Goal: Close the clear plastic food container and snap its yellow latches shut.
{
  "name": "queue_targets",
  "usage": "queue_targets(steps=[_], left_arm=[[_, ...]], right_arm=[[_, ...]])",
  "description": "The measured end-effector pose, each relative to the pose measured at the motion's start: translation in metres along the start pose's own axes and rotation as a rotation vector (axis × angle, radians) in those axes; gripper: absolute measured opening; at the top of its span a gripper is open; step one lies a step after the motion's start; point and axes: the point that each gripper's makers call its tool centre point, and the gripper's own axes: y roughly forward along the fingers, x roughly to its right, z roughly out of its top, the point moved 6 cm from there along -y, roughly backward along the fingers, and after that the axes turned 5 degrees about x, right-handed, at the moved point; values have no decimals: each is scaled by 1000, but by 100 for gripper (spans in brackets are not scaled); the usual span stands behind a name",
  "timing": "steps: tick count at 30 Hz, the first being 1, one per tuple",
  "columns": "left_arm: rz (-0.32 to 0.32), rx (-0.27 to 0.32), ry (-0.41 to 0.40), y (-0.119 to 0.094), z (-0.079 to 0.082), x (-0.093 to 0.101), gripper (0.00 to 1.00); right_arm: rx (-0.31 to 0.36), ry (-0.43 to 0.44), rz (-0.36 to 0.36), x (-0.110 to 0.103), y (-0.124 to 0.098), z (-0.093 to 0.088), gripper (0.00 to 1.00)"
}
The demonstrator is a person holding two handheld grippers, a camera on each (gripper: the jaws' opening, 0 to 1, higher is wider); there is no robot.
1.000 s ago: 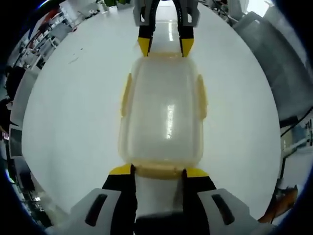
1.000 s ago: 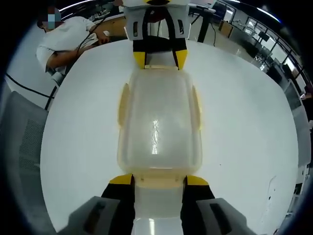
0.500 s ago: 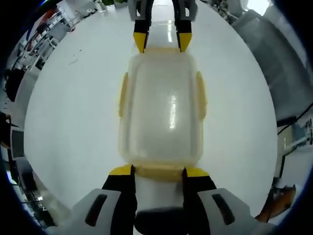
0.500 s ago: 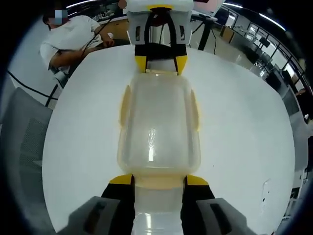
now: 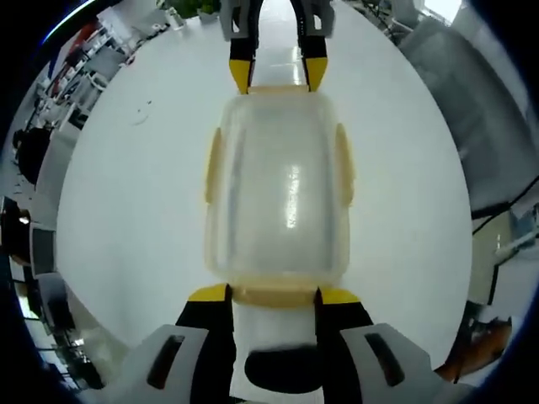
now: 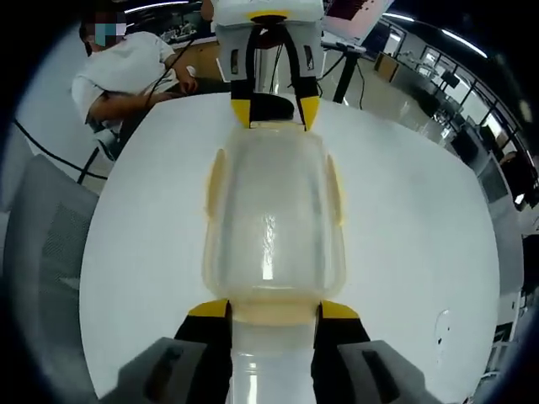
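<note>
The container point(image 5: 278, 185) lies on the table point(image 5: 126, 210), between the left gripper point(image 5: 274, 296) at one end and the right gripper point(image 5: 274, 74) opposite.

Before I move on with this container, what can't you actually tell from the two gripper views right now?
- Whether the end latch is snapped: left gripper view, the left gripper covers its edge.
- Same for the end latch at the right gripper in the right gripper view.
- Whether the side latches are locked: too pale and foreshortened.
- Container contents: walls cloudy, glare.

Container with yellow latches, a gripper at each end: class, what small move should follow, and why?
Probably press both end latches down together. The container sits lidded on the table, with the left gripper and right gripper straddling opposite latches.
</note>
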Motion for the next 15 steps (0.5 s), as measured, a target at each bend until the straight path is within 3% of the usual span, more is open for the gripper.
queue_targets(steps=[7, 15], left_arm=[[2, 6, -14, -11, 14, 9, 34], [37, 24, 2, -17, 32, 7, 34]], right_arm=[[3, -20, -7, -5, -17, -1, 34], [3, -34, -32, -4, -38, -8, 34]])
